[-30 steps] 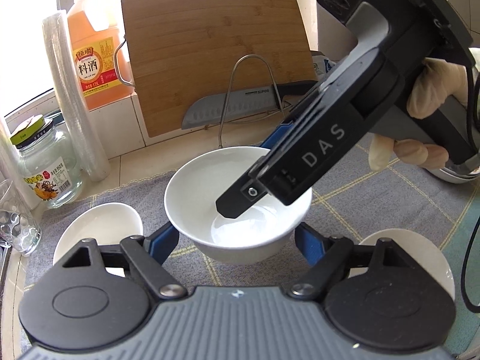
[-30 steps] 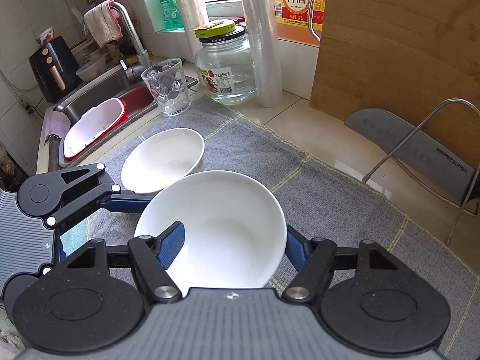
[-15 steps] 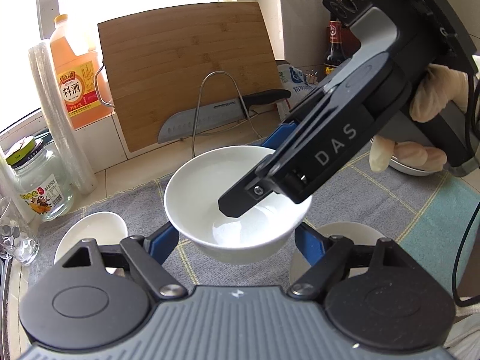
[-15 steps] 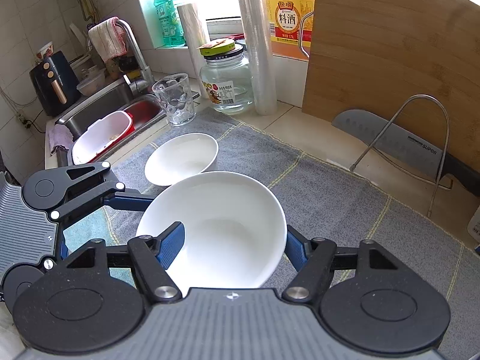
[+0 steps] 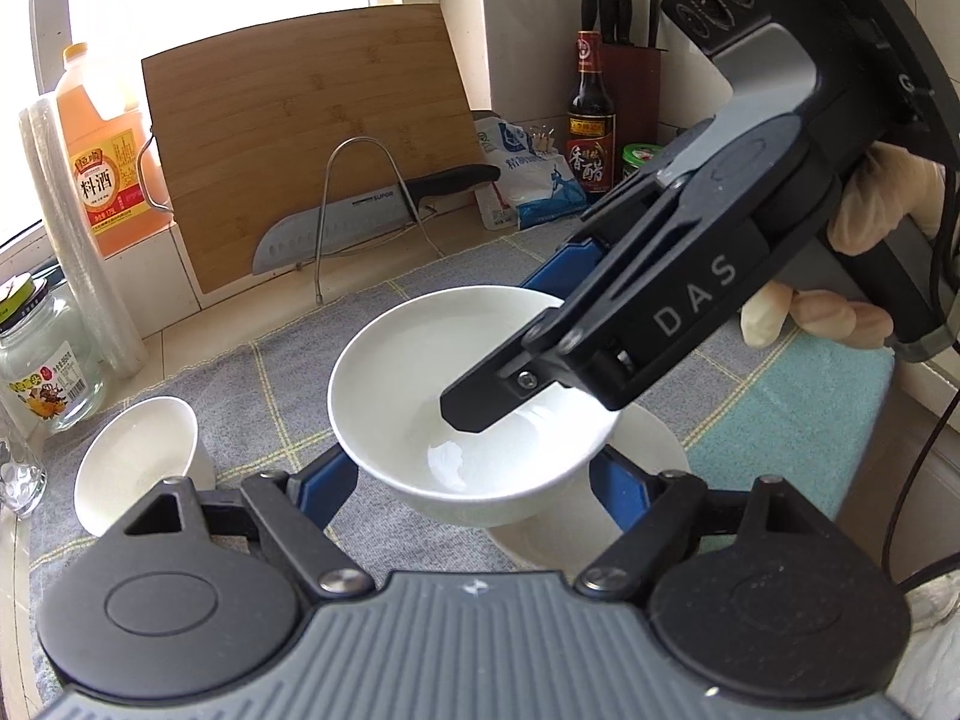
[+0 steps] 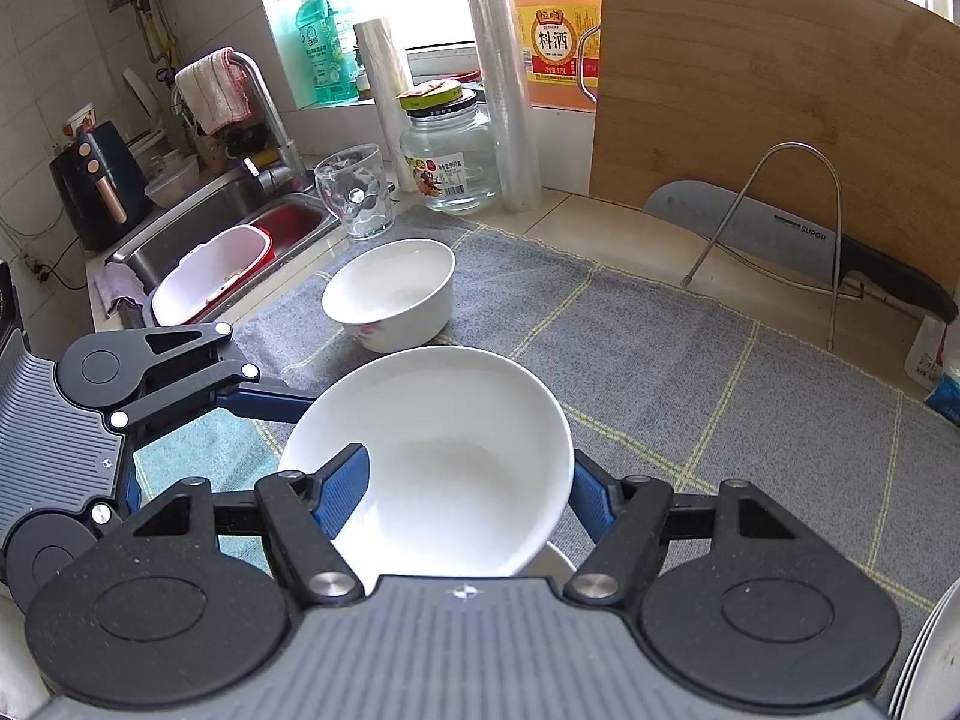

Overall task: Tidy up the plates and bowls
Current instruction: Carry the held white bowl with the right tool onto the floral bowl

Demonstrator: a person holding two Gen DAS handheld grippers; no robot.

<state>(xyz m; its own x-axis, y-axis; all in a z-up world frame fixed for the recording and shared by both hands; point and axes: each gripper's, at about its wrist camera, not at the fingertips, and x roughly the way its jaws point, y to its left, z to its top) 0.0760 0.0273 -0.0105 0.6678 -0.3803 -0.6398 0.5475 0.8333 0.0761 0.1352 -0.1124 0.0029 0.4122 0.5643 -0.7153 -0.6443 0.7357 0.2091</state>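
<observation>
A large white bowl (image 5: 432,372) hangs above the grey mat (image 6: 660,360), held from two sides. My left gripper (image 5: 474,474) is shut on it, a blue pad on each outer side. My right gripper (image 6: 462,492) is also shut on the bowl (image 6: 456,450), its left pad inside the rim and its right pad outside. In the left wrist view its black finger (image 5: 480,408) reaches into the bowl. A white plate (image 5: 648,516) lies on the mat directly beneath. A smaller white bowl (image 5: 138,456) (image 6: 390,294) stands on the mat to the left.
A wooden cutting board (image 5: 312,138), a knife on a wire rack (image 5: 360,210) and bottles line the back wall. A glass jar (image 6: 450,162), a tumbler (image 6: 354,192) and the sink (image 6: 198,228) lie left. A teal cloth (image 5: 780,408) is right. Stacked plates (image 6: 936,648) show at the right edge.
Both grippers have carried the large bowl rightward and slightly up. The small bowl has dropped back to the left, and the white plate has come underneath the held bowl.
</observation>
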